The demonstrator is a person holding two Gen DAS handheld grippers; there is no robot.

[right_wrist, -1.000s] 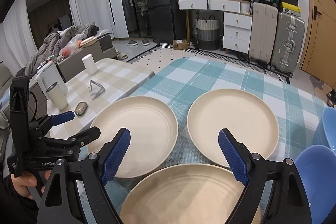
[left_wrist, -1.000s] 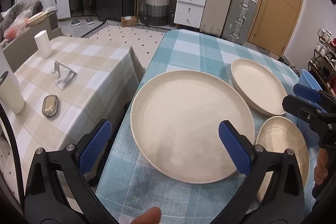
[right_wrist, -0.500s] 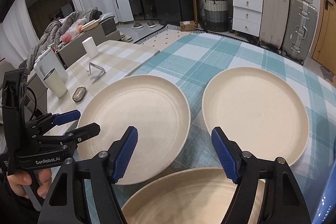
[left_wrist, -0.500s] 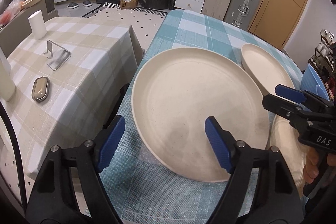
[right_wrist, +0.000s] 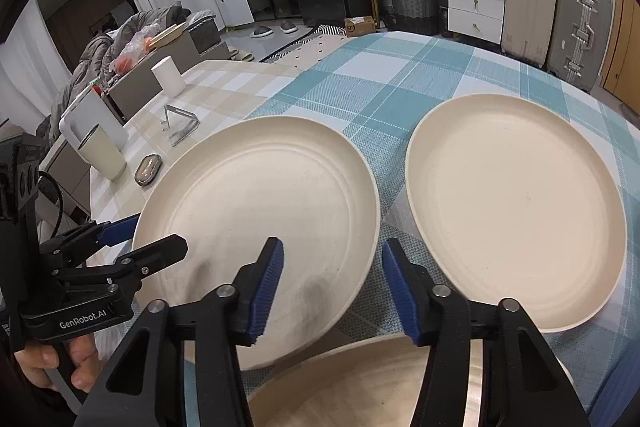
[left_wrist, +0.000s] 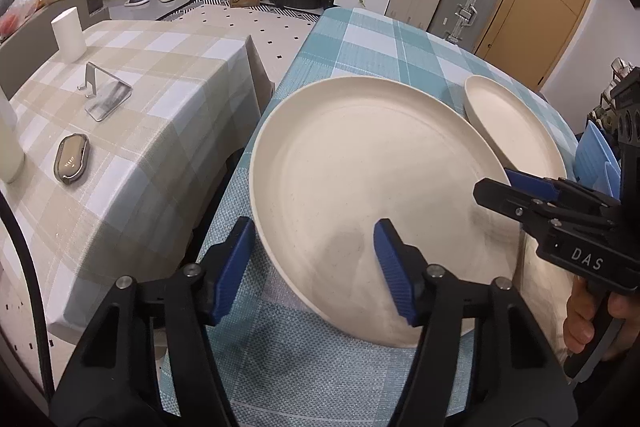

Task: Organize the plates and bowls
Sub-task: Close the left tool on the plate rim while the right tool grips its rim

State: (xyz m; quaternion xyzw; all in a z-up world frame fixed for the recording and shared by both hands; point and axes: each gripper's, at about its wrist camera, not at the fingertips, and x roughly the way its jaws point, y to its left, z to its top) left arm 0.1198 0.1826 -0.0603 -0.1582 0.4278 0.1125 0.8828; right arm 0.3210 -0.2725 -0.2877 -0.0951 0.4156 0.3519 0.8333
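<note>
Three cream plates lie on a teal checked table. The left plate [left_wrist: 360,179] [right_wrist: 264,211] is straddled at opposite rims by both grippers. My left gripper [left_wrist: 316,263] is open, one finger outside the near-left rim and one over the plate. My right gripper [right_wrist: 332,287] is open around the plate's right rim; it also shows in the left wrist view [left_wrist: 528,183]. The second plate [right_wrist: 516,203] [left_wrist: 516,123] lies to the right. The third plate [right_wrist: 360,383] lies under my right gripper. Blue bowls [left_wrist: 596,159] show at the right edge.
A beige checked table [left_wrist: 160,99] stands close on the left with a white cup [left_wrist: 69,35], a metal phone stand [left_wrist: 104,91], a small grey case [left_wrist: 71,159] and a tumbler [right_wrist: 102,155]. Suitcases and drawers stand beyond the far table edge.
Both grippers have moved in to the left plate and narrowed their jaws. The left now straddles its near-left rim, the right its right rim. The plates have not moved.
</note>
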